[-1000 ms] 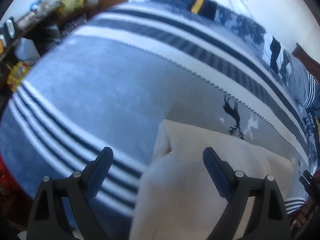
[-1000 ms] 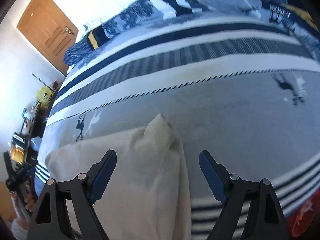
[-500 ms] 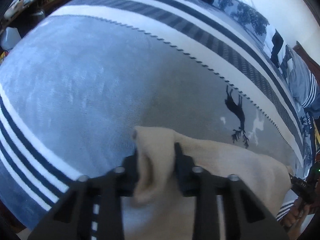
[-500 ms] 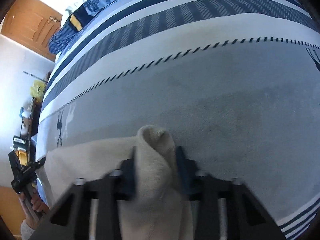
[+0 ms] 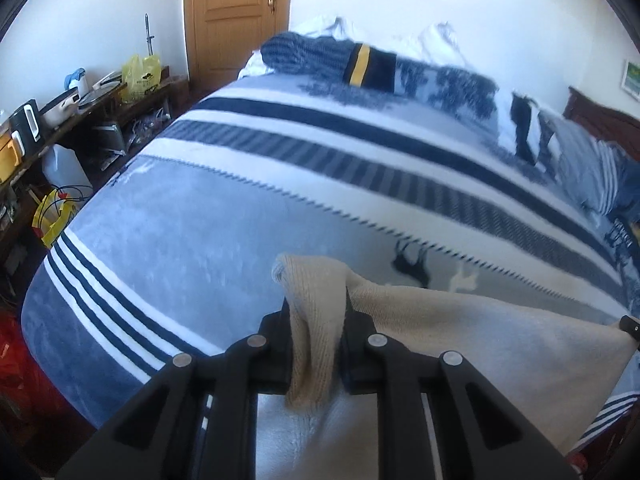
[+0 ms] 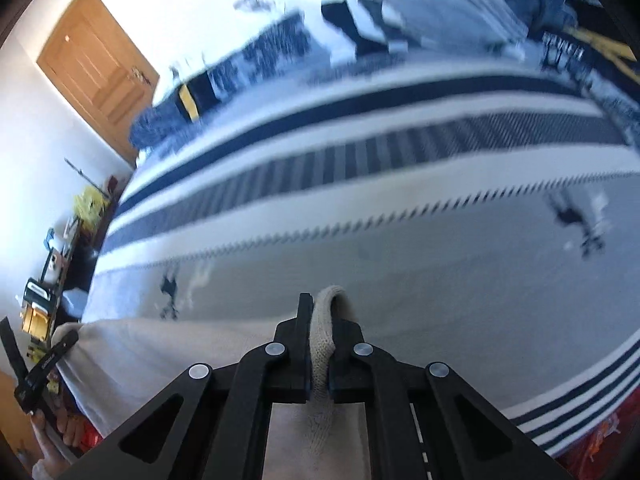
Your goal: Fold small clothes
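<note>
A cream knitted garment [image 5: 460, 332] hangs stretched between my two grippers above the striped blue and white blanket [image 5: 200, 220]. My left gripper [image 5: 316, 304] has one bunched corner between its pads and its jaws are still closing on it. In the right wrist view my right gripper [image 6: 324, 312] is shut on the other corner, with the garment [image 6: 180, 352] running off to the left. The left gripper [image 6: 44, 364] shows there at the far left edge, held by a hand [image 6: 60, 432]. The garment's lower part is hidden under the grippers.
A pile of dark blue and white clothes [image 5: 360, 64] lies along the bed's far side. A striped pillow [image 5: 588, 168] sits at the right. A cluttered shelf [image 5: 60, 112] stands left of the bed, and a wooden door [image 5: 236, 12] is behind it.
Both grippers were open over the flat garment, then closed on its two corners. They have since lifted the edge off the blanket, and the views now take in more of the room.
</note>
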`<state>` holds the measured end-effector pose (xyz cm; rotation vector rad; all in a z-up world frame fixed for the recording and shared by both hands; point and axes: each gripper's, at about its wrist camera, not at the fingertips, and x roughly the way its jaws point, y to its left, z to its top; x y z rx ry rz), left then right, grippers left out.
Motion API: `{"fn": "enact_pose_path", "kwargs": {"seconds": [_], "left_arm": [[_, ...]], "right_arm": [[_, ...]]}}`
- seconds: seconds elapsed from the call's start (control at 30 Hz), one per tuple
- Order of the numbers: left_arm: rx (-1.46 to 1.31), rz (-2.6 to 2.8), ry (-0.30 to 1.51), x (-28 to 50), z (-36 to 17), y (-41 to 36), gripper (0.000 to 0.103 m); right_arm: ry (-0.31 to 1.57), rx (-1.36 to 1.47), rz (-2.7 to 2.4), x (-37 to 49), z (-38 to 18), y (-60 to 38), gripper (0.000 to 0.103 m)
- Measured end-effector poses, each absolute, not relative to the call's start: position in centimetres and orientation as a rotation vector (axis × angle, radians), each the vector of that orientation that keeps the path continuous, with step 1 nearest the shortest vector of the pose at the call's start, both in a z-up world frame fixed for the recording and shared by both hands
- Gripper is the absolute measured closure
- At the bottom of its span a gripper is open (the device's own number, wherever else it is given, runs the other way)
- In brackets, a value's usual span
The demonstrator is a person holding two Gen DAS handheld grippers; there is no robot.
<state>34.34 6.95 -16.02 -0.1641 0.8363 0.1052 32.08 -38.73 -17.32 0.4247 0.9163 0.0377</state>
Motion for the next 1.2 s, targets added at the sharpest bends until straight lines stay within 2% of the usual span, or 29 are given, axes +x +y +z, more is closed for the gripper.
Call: {"fn": "enact_pose_path", "kwargs": {"seconds": [0.27,0.5,0.83,0.97,1.0,1.07,1.1,1.13,1.17,1.2], "left_arm": [[-0.174,0.085,0.757,35.1,-11.3,6.7,0.087],[-0.181,0.069,0.727,41.3,-8.3,6.4,0.087],[-0.172,0.075,0.818,55.4,-13.2,6.2,0.087],[-0.151,0.071,0.906,60.4,-17.2,6.5,0.083],[-0.143,0.068,0.941,61.4,-18.7,6.7,0.077],[-0.098,0.084,1.017,62.4,-21.4,7.1,0.075],[-0.082,0.099,1.05,62.3,-22.4,7.6,0.069],[-0.084,0.094,1.056,61.7,-22.7,8.2,0.067],[-0.085,0.098,1.048,60.8,-22.9,8.8,0.063],[-0.075,0.116,1.034,59.3,-22.7,9.6,0.06]], "right_arm": [[0.838,0.39,0.013,31.6,-12.4,-39.1,0.1],[0.806,0.425,0.013,34.6,-11.2,-40.0,0.1],[0.864,0.393,-0.006,47.5,-15.0,-40.4,0.1],[0.921,0.383,-0.028,53.2,-18.1,-40.0,0.099],[0.952,0.376,-0.021,54.2,-19.3,-39.7,0.097],[1.016,0.333,-0.023,55.7,-21.9,-38.9,0.089],[1.056,0.3,-0.029,56.0,-23.3,-38.4,0.078],[1.069,0.286,-0.031,55.6,-23.9,-38.2,0.068],[1.063,0.281,-0.034,54.8,-24.0,-38.2,0.061],[1.05,0.277,-0.044,53.7,-23.8,-38.2,0.048]]}}
